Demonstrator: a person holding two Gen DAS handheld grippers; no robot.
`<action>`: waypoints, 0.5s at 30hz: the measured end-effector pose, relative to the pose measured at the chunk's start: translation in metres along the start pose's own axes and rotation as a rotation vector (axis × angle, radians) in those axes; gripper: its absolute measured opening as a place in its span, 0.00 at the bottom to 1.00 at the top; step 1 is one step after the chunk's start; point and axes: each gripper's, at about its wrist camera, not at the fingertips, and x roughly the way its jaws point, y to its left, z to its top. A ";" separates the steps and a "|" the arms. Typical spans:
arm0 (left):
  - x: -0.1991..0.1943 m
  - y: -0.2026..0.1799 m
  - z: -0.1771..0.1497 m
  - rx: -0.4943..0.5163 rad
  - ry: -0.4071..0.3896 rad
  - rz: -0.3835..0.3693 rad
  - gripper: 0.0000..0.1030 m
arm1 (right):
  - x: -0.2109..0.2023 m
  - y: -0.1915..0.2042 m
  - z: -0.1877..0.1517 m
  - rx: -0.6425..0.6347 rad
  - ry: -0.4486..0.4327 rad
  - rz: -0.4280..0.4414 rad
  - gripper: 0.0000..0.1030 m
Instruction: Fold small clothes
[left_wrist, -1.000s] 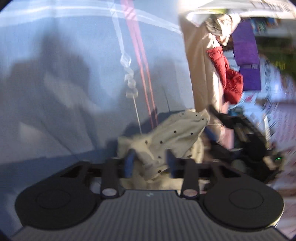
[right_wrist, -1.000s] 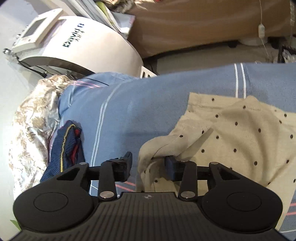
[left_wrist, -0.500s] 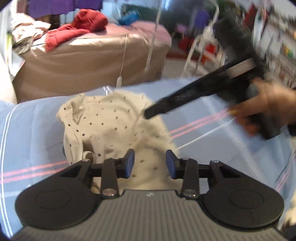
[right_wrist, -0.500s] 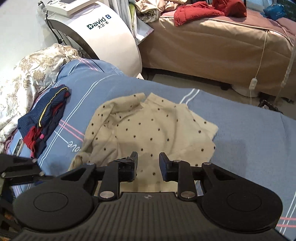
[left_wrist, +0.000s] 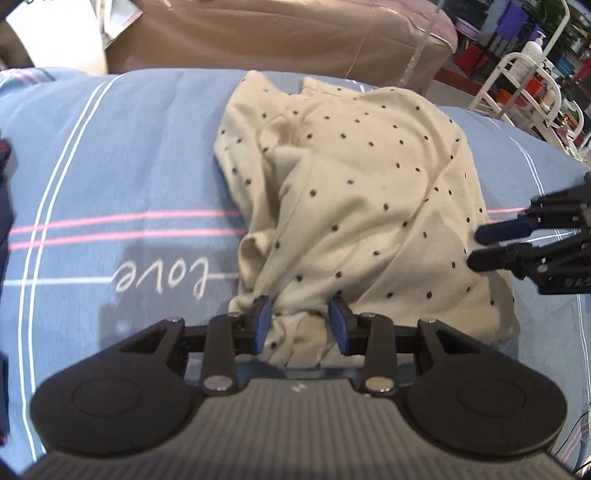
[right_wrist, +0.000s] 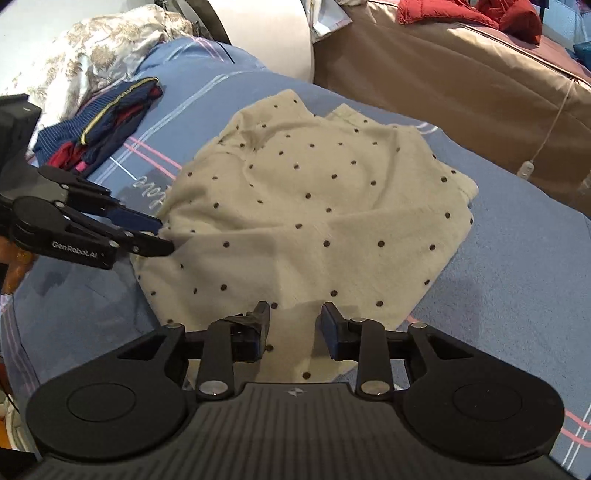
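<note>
On blue sheet (right_wrist: 517, 236), rumpled dotted garment (right_wrist: 325, 206)

The navy striped garment (right_wrist: 107, 110) is cut off at the left wrist view's edge — its shape unreadable.

**Bright daylight, soft shadows, strong fisheye bend**

We see both views well lit by cool daylight that seems to come from 12 to 2 o'clock. In the left wrist view the cream dotted garment (left_wrist: 354, 206) glares almost white at its upper folds, and the shelves at 2 o'clock are washed out and soft. In the right wrist view the garment (right_wrist: 314, 206) carries a broad soft shadow across its near half, at 6 o'clock. The blue bedsheet (right_wrist: 517, 258) stripes curve towards the rims, and the corners fall to black. Near gripper bodies look slightly soft; mid-frame cloth is sharp.
</note>
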 end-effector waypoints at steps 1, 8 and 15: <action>-0.004 0.000 -0.002 -0.015 -0.001 0.000 0.34 | 0.002 -0.004 -0.004 0.025 0.010 -0.010 0.56; -0.041 -0.030 0.030 0.009 -0.181 -0.097 0.43 | -0.036 -0.003 -0.015 0.109 -0.089 -0.020 0.57; 0.030 -0.045 0.069 0.097 -0.054 -0.002 0.43 | -0.015 0.030 -0.016 -0.015 -0.056 0.003 0.72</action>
